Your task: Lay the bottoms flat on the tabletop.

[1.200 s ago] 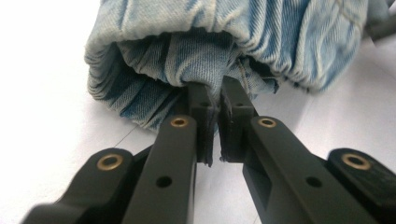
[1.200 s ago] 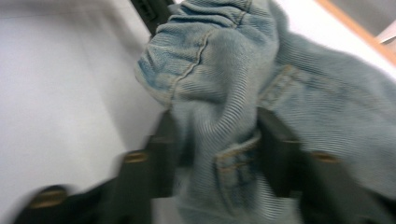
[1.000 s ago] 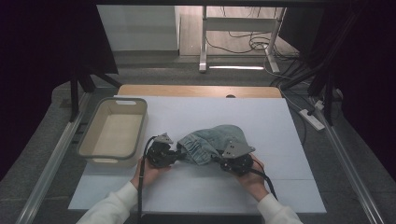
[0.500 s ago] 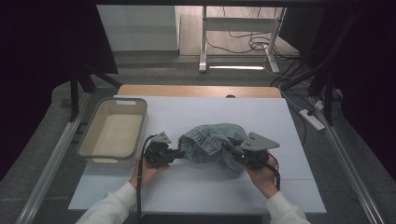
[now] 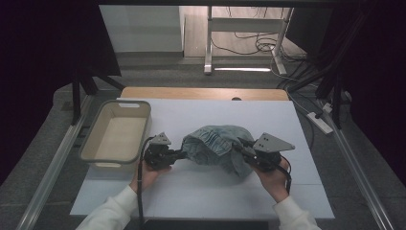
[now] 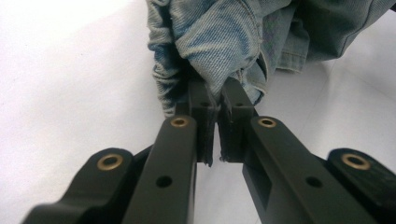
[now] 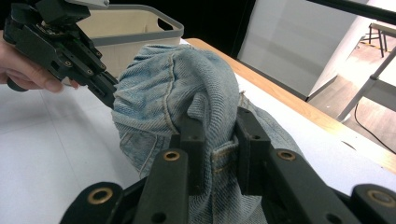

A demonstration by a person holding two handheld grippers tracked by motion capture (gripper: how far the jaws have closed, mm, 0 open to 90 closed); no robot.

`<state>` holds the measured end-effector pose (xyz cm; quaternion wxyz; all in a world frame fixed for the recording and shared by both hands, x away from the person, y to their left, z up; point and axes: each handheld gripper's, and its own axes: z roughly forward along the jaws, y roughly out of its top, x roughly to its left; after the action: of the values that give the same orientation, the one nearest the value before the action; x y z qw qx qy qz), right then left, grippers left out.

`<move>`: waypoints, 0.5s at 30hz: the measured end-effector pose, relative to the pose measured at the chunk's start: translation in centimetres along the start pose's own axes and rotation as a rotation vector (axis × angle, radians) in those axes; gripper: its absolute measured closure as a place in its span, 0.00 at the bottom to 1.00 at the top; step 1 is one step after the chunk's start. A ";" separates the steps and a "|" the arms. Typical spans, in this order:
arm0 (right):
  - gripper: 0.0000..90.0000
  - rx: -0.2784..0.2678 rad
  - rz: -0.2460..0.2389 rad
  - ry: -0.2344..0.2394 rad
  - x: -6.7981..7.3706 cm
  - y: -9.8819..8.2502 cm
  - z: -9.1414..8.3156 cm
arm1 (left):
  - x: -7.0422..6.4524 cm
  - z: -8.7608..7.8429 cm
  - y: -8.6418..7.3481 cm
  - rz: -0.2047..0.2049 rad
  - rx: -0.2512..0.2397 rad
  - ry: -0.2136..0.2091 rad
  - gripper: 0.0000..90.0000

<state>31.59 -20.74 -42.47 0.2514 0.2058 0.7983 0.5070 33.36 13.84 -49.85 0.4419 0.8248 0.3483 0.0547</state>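
At the left of the high view, a beige bin (image 5: 116, 139) with a grey rim stands on the white table (image 5: 268, 117), its short end toward the lower edge of the frame. Its inside shows a bare pale floor with nothing lying in it. In the right gripper view the same bin (image 7: 135, 28) sits at the upper left, behind the denim.

Just right of the bin, at lower centre-left, the left tool (image 5: 178, 154) lies in the person's left hand (image 5: 146, 176) and points right. Its jaws stand narrow, pinching a fold of the denim garment (image 6: 219, 51), as the left gripper view shows at top centre.

The denim garment (image 5: 215, 146) is bunched in a rounded heap at the middle of the table, stretched between the two tools, well apart from the bin's inside.

At lower centre-right, the right tool (image 5: 241, 151) in the right hand (image 5: 273, 179) points left into the heap. In the right gripper view its jaws (image 7: 219, 135) clamp a thick seamed fold of denim, standing a little wider than the left pair.
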 end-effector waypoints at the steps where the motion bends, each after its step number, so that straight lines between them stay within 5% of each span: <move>1: 0.84 0.001 0.001 0.001 0.0 0.0 0.0 | 0.0 0.0 0.0 -0.001 -0.001 0.001 0.94; 10: 0.84 -0.014 0.006 -0.004 -0.1 0.3 -0.4 | 0.0 -0.7 0.3 0.003 -0.033 0.009 0.94; 15: 0.84 -0.045 0.006 -0.014 0.0 1.1 -1.2 | -0.7 -2.1 1.1 0.063 -0.068 0.039 0.94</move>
<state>30.99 -21.15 -41.04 0.2601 0.2062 0.7843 0.5241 32.62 14.45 -47.61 0.4610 0.8186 0.3288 0.0966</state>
